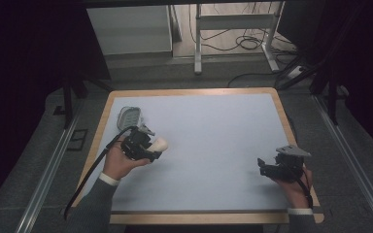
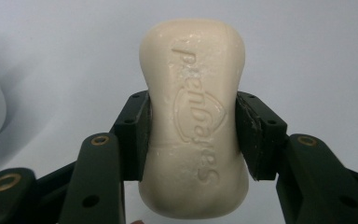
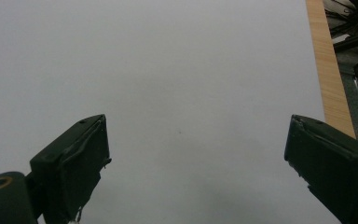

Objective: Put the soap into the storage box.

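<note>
Soap: a cream bar of soap (image 2: 193,119) sits clamped across its narrow waist between the jaws of the left gripper (image 1: 145,148), embossed face up, held just above the table's left side; the waist grip likely keeps the slippery bar from sliding out.
Dish: a pale soap dish (image 1: 129,117) lies just behind that gripper, near the table's left edge, probably where the bar belongs.
Right gripper: the right gripper (image 3: 196,154) waits well apart at the right, jaws spread wide and holding nothing.
Surface: a light grey mat (image 1: 213,141) covers a wooden-edged table (image 1: 284,116).
Room: dim, with a metal frame (image 1: 233,29) and loose cables (image 1: 245,43) on the floor beyond.
</note>
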Motion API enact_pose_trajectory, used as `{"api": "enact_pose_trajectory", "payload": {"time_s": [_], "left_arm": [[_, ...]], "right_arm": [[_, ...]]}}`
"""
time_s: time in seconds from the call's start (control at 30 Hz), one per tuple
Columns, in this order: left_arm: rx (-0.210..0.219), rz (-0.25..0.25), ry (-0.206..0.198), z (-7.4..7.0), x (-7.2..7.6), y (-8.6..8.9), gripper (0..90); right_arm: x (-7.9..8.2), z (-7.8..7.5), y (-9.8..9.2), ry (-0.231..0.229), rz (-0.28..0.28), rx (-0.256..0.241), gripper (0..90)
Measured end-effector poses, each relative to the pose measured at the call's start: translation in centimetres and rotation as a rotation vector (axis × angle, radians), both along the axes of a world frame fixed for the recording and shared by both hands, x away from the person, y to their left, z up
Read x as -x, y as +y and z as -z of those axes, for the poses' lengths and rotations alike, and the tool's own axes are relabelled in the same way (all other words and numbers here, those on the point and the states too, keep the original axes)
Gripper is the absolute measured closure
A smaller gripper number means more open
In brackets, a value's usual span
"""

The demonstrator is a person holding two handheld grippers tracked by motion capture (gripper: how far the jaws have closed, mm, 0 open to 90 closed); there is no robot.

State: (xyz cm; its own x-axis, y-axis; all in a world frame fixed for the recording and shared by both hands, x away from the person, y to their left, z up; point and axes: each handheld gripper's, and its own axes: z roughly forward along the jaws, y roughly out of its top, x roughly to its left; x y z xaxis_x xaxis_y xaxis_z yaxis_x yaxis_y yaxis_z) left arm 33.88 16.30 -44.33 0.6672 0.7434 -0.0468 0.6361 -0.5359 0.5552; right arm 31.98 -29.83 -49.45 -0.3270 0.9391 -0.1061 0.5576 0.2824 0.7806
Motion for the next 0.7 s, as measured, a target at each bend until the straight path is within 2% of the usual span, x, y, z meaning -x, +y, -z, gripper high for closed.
{"api": "enact_pose_trajectory", "payload": {"time_s": [0.7], "left_arm": [[-0.017, -0.043, -0.007, -1.2, -2.0, 1.3, 49.5]], "right_arm": [[0.0, 0.1, -0.2, 0.002, 0.007, 0.004, 6.3]]}}
